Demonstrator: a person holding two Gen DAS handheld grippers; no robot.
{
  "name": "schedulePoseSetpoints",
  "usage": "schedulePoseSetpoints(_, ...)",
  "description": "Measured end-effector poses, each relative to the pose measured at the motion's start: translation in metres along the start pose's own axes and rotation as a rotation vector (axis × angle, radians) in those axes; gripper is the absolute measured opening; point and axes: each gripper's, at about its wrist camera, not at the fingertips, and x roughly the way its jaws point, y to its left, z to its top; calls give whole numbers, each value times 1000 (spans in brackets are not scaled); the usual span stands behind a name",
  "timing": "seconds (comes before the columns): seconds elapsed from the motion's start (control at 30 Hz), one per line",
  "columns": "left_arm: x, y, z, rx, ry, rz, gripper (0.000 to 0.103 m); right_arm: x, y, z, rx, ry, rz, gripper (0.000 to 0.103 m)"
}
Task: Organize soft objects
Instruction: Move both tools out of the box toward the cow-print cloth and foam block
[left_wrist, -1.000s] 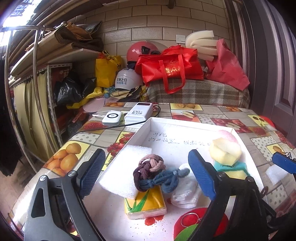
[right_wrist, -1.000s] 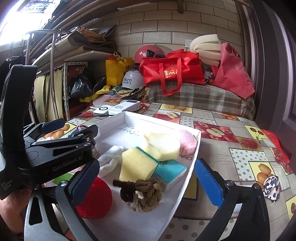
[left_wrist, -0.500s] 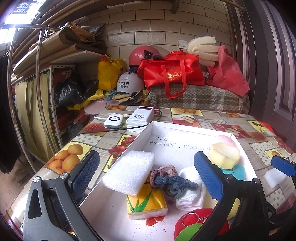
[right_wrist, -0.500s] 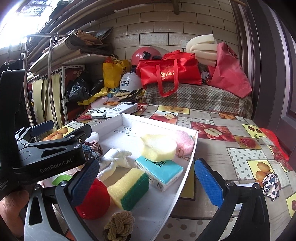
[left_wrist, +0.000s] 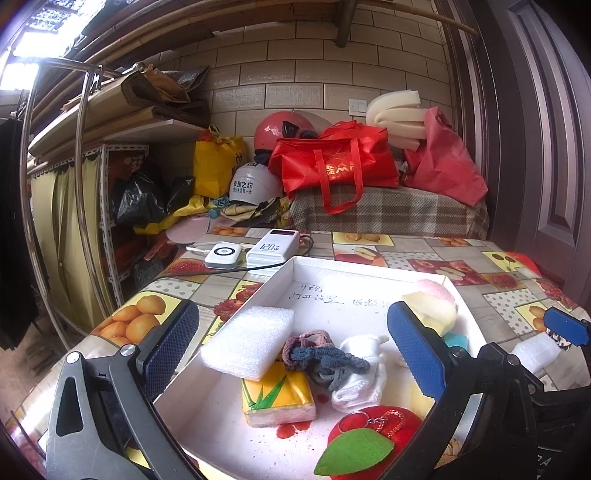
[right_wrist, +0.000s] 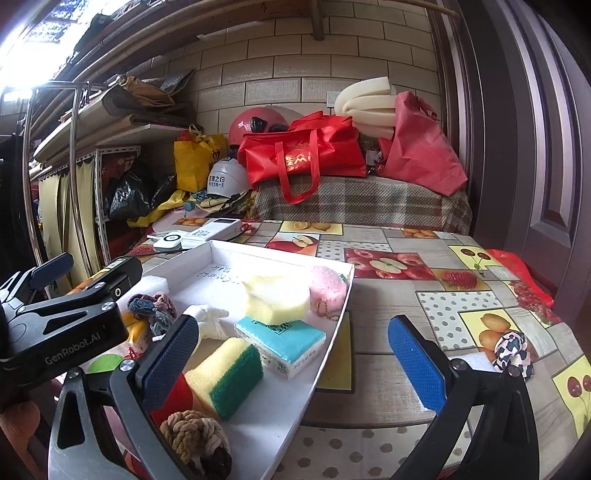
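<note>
Now: left gripper (left_wrist: 291, 343) jaws spread wide, empty; knotted hair ties (left_wrist: 317, 356) lie in white tray (left_wrist: 280, 273) between fingers, untouched. Right gripper (right_wrist: 291, 350) likewise spread, empty.

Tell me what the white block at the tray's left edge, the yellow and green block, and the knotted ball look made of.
White block: likely packing foam, with a pebbly, faintly translucent surface. Yellow and green block: sponge with a coarse green scouring layer, matte and porous. Knotted ball: twisted cord or rope, seemingly cotton, in tan and dark strands.
</note>
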Motion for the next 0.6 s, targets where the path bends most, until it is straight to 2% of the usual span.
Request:
schedulePoseSetpoints(0.43, -24, -59, -9, 70, -9, -99, 103, -8, -53, -12, 48, 75, -123, 103)
schedulePoseSetpoints(0.5, -27, -73, -11, 106, -7, -116, 103, -10, -64, -13, 58, 76, -146, 103)
schedulePoseSetpoints(0.6, -33, -97, -14, 197, -20, -127, 103, -12, -89, -15, 144, 79, -145, 103)
